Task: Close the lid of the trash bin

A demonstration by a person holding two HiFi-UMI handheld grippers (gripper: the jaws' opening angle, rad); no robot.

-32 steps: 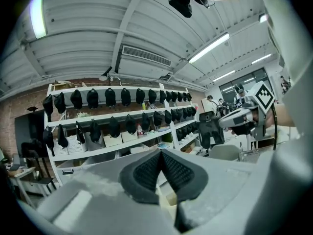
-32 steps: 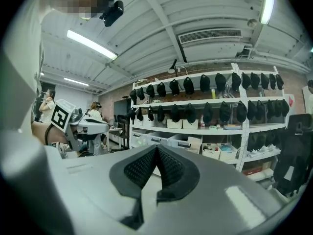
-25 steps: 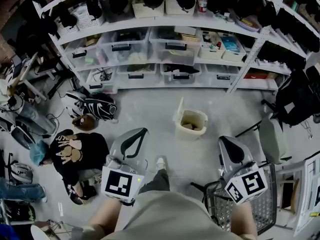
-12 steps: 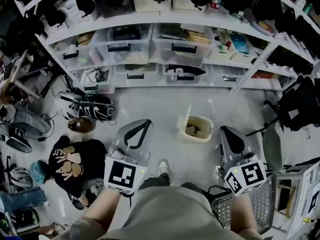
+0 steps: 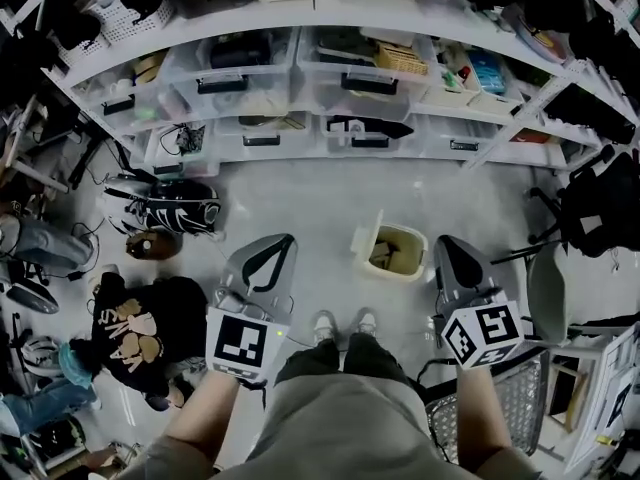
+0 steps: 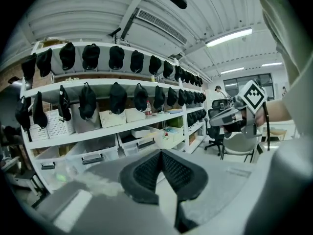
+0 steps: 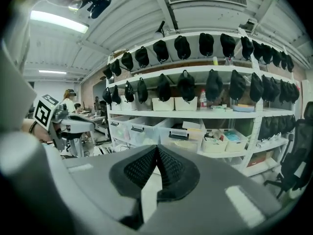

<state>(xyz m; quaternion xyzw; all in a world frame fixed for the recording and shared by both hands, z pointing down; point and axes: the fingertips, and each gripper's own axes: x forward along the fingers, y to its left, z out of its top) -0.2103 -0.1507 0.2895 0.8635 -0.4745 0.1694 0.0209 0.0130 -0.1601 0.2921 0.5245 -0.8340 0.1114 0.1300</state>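
A cream trash bin (image 5: pixel 392 251) stands on the grey floor in the head view, just ahead of the person's shoes (image 5: pixel 343 323). Its lid (image 5: pixel 365 230) stands upright on the bin's left side, and there is rubbish inside. My left gripper (image 5: pixel 275 245) hangs left of the bin, its jaws shut and empty. To the bin's right my right gripper (image 5: pixel 448 251) is also shut and empty. Neither touches the bin. Both gripper views face the shelves: the left gripper (image 6: pixel 161 154) and the right gripper (image 7: pixel 156 151) show pads pressed together, with the bin out of sight.
White shelves (image 5: pixel 330 23) with clear storage boxes run along the far side, with black caps (image 7: pixel 186 87) hung above. A person in a black shirt (image 5: pixel 140 318) is on the floor at the left, near some bags (image 5: pixel 175 208). A wire basket (image 5: pixel 510 408) and a chair (image 5: pixel 548 293) stand at the right.
Both grippers and the person have moved forward towards the shelves and sunk a little. The bin now lies between the two grippers, close to the shoes. The lid still stands upright.
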